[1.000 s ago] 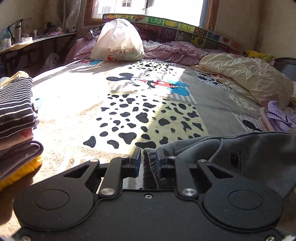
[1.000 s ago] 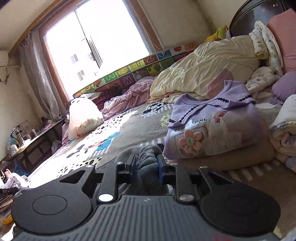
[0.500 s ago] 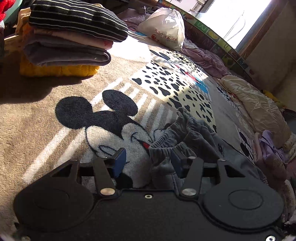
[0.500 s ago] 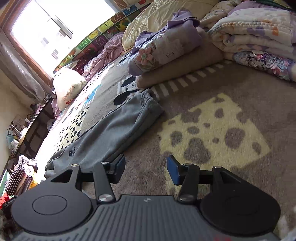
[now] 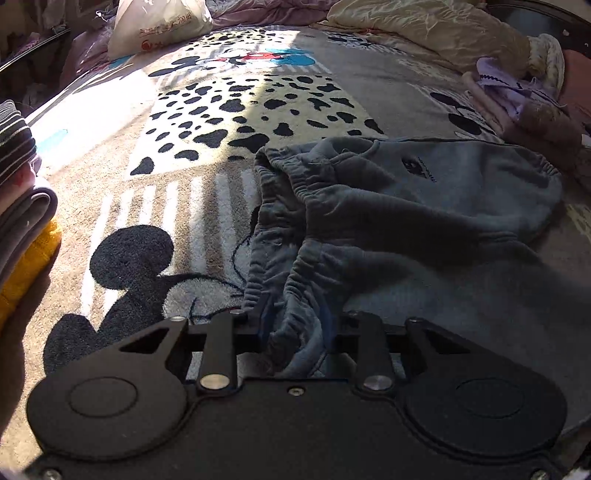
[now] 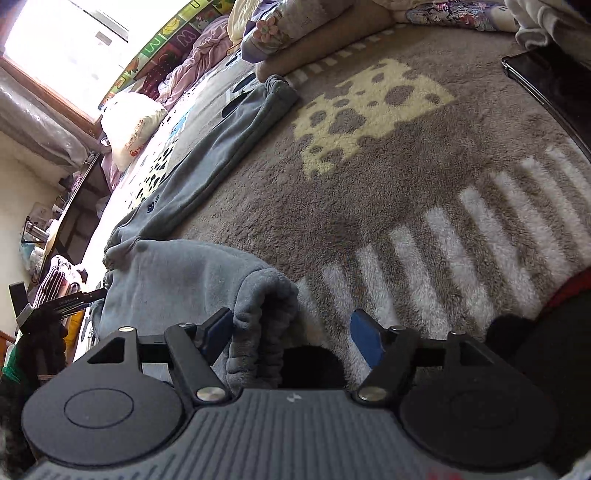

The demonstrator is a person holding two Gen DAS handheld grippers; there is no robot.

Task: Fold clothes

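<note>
Grey sweatpants (image 5: 417, 199) lie spread on the Mickey Mouse blanket (image 5: 155, 206), waistband towards me. My left gripper (image 5: 295, 325) has its jaws part open around a bunched fold of the waistband, which sits between the fingers. In the right wrist view the sweatpants (image 6: 207, 166) stretch away to the upper left, and one cuffed leg end (image 6: 258, 314) lies just inside the left finger of my right gripper (image 6: 291, 336), which is wide open and grips nothing.
A stack of folded clothes (image 5: 22, 206) stands at the left. A white plastic bag (image 5: 159, 26) lies at the back. A cream quilt (image 5: 424, 29) and folded purple and tan clothes (image 5: 517, 103) lie at the right. A dark phone (image 6: 550, 81) lies at the right wrist view's right.
Both grippers were shut on the sweatpants a second ago and have opened. The left one has come back over the waistband. The right one has moved to the near leg cuff.
</note>
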